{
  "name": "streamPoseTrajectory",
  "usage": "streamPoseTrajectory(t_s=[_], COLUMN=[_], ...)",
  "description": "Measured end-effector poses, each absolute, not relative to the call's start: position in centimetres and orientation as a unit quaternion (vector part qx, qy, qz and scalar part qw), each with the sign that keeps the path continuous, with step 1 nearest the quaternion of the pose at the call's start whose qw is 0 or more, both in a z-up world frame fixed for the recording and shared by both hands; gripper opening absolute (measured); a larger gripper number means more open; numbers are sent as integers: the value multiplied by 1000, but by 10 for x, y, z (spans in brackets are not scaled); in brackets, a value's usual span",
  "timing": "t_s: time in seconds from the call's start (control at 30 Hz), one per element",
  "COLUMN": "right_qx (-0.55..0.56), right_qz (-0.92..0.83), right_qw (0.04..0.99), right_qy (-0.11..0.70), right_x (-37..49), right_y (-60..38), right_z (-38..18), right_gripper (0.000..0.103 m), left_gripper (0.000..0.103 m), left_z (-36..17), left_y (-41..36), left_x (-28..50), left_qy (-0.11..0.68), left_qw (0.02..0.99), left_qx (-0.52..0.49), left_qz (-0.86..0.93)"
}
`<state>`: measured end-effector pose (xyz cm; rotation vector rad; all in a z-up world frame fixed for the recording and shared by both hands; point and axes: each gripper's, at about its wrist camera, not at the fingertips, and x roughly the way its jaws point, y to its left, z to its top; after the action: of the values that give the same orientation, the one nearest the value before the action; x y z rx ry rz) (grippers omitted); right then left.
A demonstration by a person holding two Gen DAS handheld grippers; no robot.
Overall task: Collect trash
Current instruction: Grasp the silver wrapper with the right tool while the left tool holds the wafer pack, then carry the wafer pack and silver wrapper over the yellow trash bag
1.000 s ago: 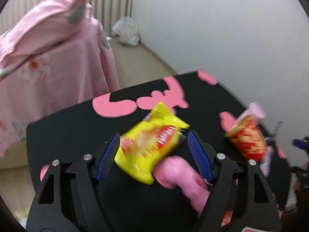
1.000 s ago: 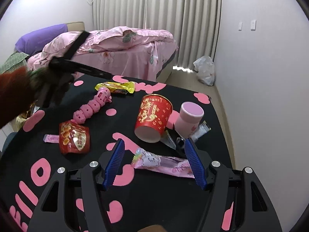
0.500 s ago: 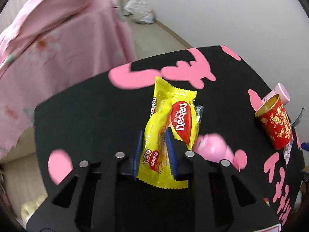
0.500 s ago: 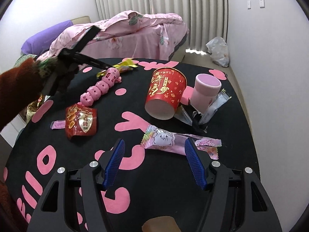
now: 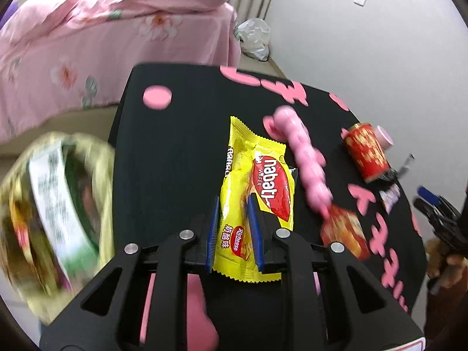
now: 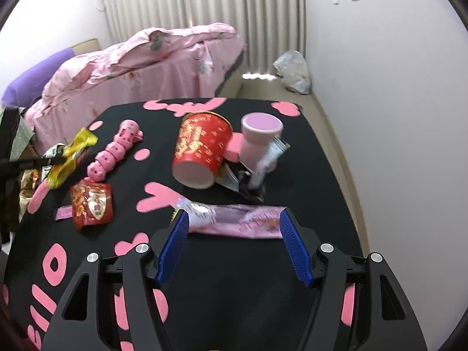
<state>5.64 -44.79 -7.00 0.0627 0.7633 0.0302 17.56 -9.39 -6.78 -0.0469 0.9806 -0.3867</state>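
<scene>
Black worktop (image 6: 234, 263) with pink shapes stands beside a pink bed (image 6: 152, 58). Left gripper (image 5: 234, 234), jaws just closed, pinches the yellow wrapper (image 5: 257, 181); next it likely goes to the bin (image 5: 55, 210) at its left. Right gripper (image 6: 234, 245) is wide, a pink wrapper (image 6: 234, 219) between its tips, ungripped.

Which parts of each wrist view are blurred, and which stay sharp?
Left wrist view: the yellow wafer packet is sharp; the bag of trash and pink toy are smeared. Right wrist view: mostly sharp; the pink wrapper is slightly blurred.
</scene>
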Motion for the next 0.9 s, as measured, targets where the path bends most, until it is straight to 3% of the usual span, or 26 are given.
streamPoseTrajectory(t_s=[0.13, 0.23, 0.3, 0.33, 0.47, 0.73, 0.9], right_qx=[19, 18, 8, 8, 36, 47, 49], right_qz=[0, 3, -6, -6, -7, 2, 37], right_qw=[930, 922, 916, 913, 913, 930, 936], right_qy=[367, 386, 402, 408, 406, 366, 348], right_x=[82, 106, 119, 122, 118, 73, 51], right_y=[-449, -449, -448, -448, -453, -446, -424], right_z=[-72, -81, -91, -95, -94, -56, -38], right_gripper=[50, 49, 38, 19, 17, 17, 17], left_gripper=[19, 19, 22, 23, 42, 62, 63], left_z=[-73, -77, -79, -79, -76, -65, -74], left_y=[-93, -88, -84, -82, -77, -76, -93], left_x=[142, 128, 123, 121, 119, 115, 114], left_qy=[470, 476, 478, 480, 477, 452, 473], left_qw=[866, 863, 860, 859, 858, 866, 857], left_qx=[-31, -52, -59, -61, -74, -85, -48], left_qz=[-168, -164, -166, -167, -175, -195, -199])
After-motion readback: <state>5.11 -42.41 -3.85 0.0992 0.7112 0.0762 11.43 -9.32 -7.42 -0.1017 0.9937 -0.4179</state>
